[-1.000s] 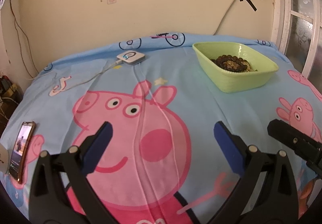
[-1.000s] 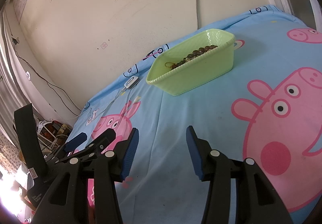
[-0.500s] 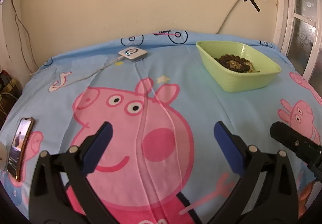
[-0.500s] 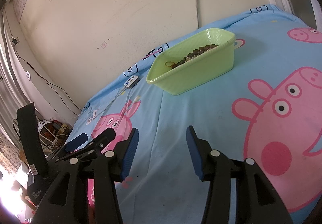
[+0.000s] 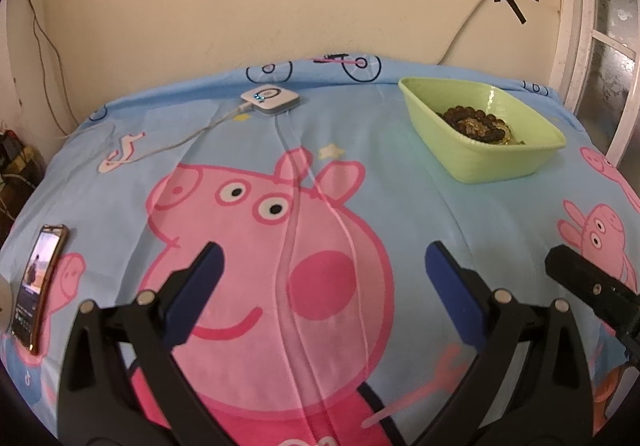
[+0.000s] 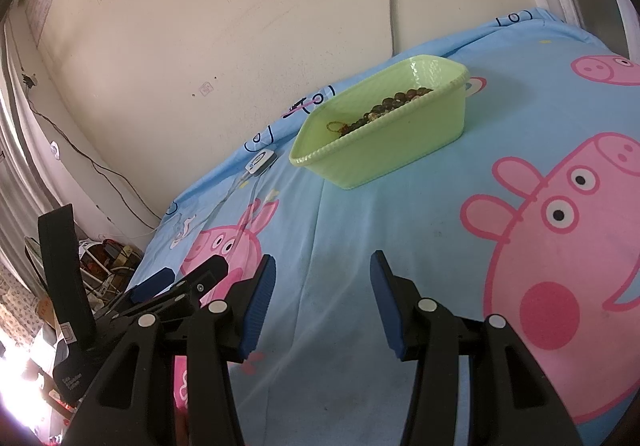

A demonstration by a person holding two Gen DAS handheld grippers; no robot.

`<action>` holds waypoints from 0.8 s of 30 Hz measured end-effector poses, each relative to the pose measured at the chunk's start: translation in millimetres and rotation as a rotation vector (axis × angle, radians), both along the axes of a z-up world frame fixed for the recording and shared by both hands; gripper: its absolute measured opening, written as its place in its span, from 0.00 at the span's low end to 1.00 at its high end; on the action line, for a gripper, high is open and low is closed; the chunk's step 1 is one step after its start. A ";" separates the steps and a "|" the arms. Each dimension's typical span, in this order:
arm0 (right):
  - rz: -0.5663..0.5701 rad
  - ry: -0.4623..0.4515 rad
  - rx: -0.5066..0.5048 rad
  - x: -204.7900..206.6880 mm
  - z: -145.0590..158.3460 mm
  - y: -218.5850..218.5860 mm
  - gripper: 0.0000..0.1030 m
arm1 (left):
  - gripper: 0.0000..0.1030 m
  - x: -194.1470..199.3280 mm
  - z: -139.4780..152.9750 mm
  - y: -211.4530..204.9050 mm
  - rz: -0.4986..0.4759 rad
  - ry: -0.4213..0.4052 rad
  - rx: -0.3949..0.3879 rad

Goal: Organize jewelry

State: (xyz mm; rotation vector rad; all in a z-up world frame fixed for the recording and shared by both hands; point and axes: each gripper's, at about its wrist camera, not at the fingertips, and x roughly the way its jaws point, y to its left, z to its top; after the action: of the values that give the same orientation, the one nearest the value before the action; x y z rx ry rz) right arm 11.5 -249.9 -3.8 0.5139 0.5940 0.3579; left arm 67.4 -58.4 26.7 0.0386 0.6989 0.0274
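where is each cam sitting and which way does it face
Left wrist view: on the left tongs, level across the bed sheet toward the wall; both open blue pads show, and the right tool's tip at the right edge.
Right wrist view: on the right tongs, tilted, facing the green basket; open pads show, with the left tool at lower left.
Shared: basket of beads, white hub, sheet.
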 end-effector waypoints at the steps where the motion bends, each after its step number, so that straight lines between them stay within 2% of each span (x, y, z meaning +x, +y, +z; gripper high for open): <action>1: -0.002 -0.002 0.002 -0.5 0.0 0.4 0.24 | 0.94 0.0 -0.1 -0.2 0.003 0.001 0.002; 11: 0.005 -0.005 0.005 -1.8 -1.3 -1.1 0.24 | 0.94 -0.8 1.0 -1.1 0.013 -0.001 0.019; 24: 0.003 -0.005 0.006 -2.9 -1.5 -0.6 0.24 | 0.94 0.8 -1.5 1.8 -0.004 0.028 -0.011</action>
State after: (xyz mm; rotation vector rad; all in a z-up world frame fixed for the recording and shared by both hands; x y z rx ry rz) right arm 8.7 -250.5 -5.3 0.5172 0.5893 0.3641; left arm 68.2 -56.7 25.2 0.0296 0.7272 0.0189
